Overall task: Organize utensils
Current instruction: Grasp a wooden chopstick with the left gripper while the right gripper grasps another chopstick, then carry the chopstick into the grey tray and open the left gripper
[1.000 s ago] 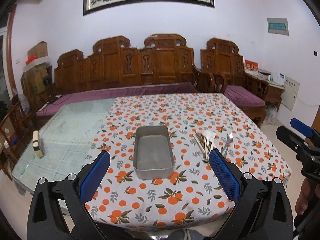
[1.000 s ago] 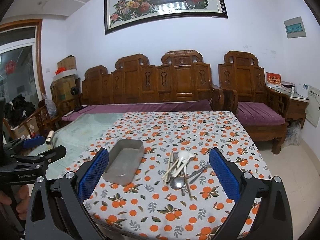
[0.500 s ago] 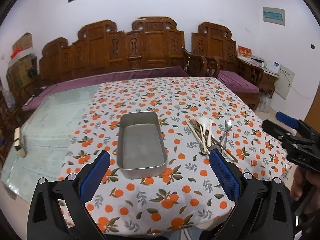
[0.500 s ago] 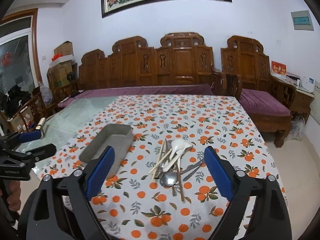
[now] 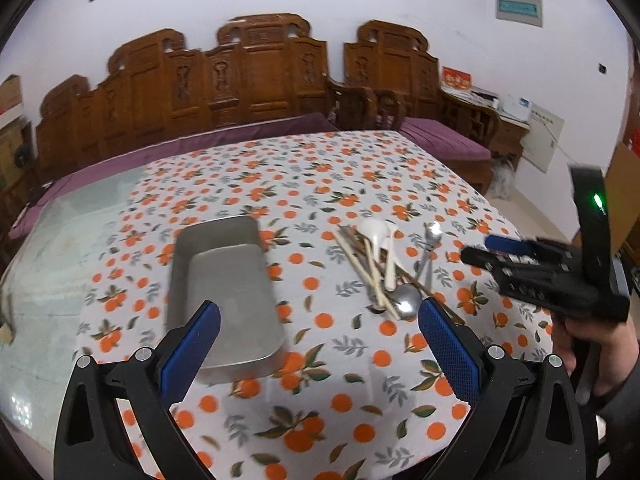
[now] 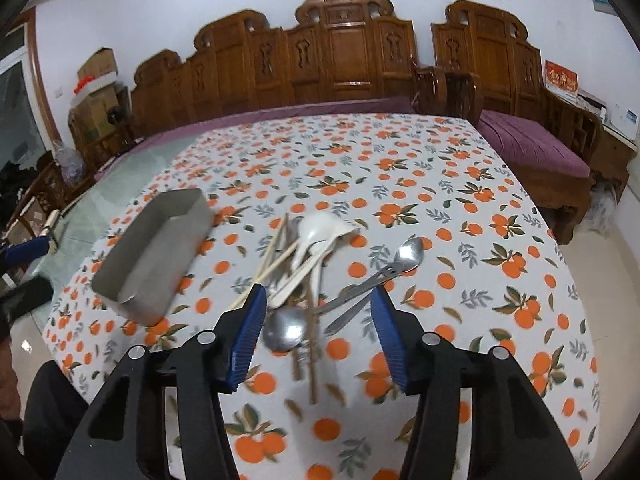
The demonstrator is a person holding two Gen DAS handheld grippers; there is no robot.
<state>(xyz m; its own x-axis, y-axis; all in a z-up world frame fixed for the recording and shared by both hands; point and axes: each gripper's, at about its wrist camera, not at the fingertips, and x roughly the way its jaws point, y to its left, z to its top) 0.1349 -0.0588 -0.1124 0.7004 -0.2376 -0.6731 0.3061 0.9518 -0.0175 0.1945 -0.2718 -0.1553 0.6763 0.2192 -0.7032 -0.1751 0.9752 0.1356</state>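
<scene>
A pile of utensils [image 6: 308, 272] lies on the orange-print tablecloth: wooden chopsticks [image 6: 272, 258], white plastic spoons [image 6: 316, 232] and metal spoons [image 6: 400, 264]. An empty grey metal tray [image 5: 224, 280] sits to its left, also seen in the right wrist view [image 6: 156, 252]. My right gripper [image 6: 318, 306] is open and empty, low over the near end of the pile, its blue pads either side of a metal spoon bowl [image 6: 284, 330]. My left gripper [image 5: 318, 320] is open wide and empty, above the cloth in front of the tray. The pile also shows in the left wrist view [image 5: 384, 264].
The table [image 6: 460, 216] has a bare glass part [image 5: 60, 256] at the left. Carved wooden sofas [image 6: 340, 56] with purple cushions stand behind and to the right. The right gripper body [image 5: 560, 276] shows at the right of the left wrist view.
Both grippers have moved forward and down toward the table. The right gripper's fingers have narrowed and now straddle the near end of the utensil pile. Nothing is picked up.
</scene>
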